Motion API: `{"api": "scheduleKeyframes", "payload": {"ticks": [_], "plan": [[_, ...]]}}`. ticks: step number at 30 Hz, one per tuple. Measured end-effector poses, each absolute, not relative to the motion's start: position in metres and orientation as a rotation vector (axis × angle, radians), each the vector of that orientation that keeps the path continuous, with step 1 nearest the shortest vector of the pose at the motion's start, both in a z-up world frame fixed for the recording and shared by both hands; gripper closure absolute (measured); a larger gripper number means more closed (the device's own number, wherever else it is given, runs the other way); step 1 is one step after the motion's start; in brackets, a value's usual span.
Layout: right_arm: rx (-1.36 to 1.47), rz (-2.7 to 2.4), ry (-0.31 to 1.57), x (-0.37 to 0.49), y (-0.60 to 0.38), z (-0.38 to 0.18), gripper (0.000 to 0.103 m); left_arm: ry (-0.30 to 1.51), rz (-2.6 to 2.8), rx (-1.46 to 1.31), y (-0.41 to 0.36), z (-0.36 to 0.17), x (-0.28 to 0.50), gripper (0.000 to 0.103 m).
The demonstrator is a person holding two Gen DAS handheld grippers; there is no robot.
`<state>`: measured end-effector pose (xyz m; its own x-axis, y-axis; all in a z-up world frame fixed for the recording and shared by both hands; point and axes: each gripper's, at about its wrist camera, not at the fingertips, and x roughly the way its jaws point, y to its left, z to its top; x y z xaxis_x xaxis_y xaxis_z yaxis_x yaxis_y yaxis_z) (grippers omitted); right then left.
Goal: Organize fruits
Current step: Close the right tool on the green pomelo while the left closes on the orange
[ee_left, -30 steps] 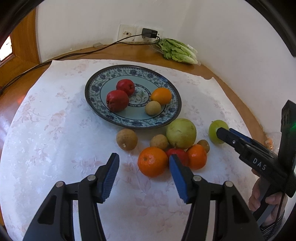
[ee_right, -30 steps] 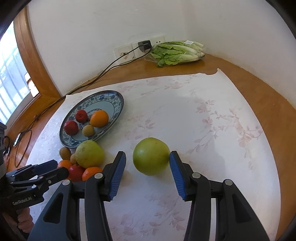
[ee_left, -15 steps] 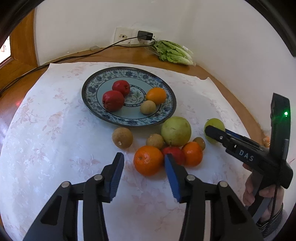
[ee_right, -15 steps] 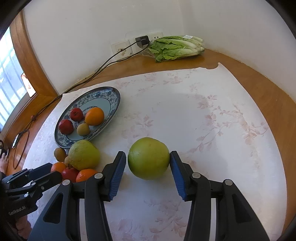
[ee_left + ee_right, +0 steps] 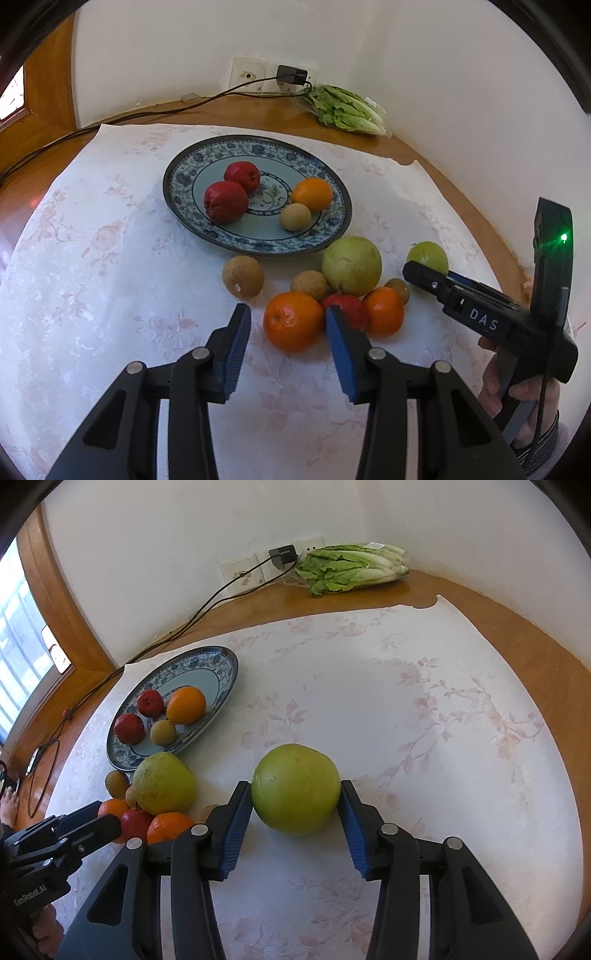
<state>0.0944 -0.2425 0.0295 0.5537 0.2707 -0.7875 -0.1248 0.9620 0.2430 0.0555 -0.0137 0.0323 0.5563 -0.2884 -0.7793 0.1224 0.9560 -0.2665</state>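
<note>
We see a blue-patterned plate [image 5: 334,184] holding two red apples [image 5: 226,201], an orange [image 5: 312,194] and a small tan fruit [image 5: 295,217]. Just in front of the plate lies a cluster: a tan fruit [image 5: 242,276], a large orange [image 5: 293,320], a pale green pear [image 5: 351,266], a red fruit [image 5: 351,306] and a smaller orange [image 5: 384,312]. A round green fruit [image 5: 295,788] sits well right of the plate.
</note>
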Motion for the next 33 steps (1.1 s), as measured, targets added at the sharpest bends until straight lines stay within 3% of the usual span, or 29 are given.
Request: {"api": "scheduleKeyframes", "payload": {"ticks": [1, 33], "plan": [[0.167, 0.236, 0.955, 0.094, -0.243, 0.029, 0.055, 0.953, -0.251, -0.195, -0.014, 0.032, 0.056, 0.066], [0.158, 0.23, 0.939, 0.093, -0.241, 0.029, 0.056, 0.982, -0.255, -0.186, -0.017, 0.027, 0.052, 0.066]]}}
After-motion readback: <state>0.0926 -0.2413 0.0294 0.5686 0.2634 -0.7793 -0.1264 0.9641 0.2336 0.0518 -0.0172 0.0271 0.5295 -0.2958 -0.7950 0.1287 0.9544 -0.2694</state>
